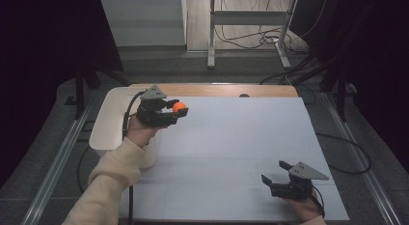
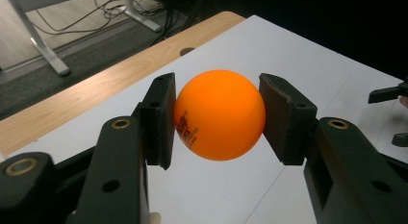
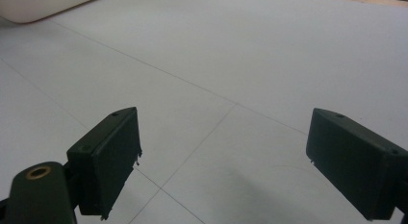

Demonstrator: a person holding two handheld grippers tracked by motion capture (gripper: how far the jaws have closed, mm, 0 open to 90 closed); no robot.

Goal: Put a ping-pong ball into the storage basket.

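High view: left gripper [image 1: 179, 110] pinches an orange ball [image 1: 179, 107] beside the white tub [image 1: 107, 128]; left gripper view reveals its print; right gripper [image 1: 274, 172] rests spread

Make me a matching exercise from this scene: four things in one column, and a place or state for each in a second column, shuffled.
Things:
1. orange ball
2. left gripper
3. right gripper
4. white tub

Places or states:
A. jaws apart, nothing between them, low over the near right part of the table
B. at the table's left edge, beside the sleeve
C. pinched between two black jaws, off the white tabletop
D. jaws closed on something round, raised near the table's far left

Right pairs: 1-C, 2-D, 3-A, 4-B
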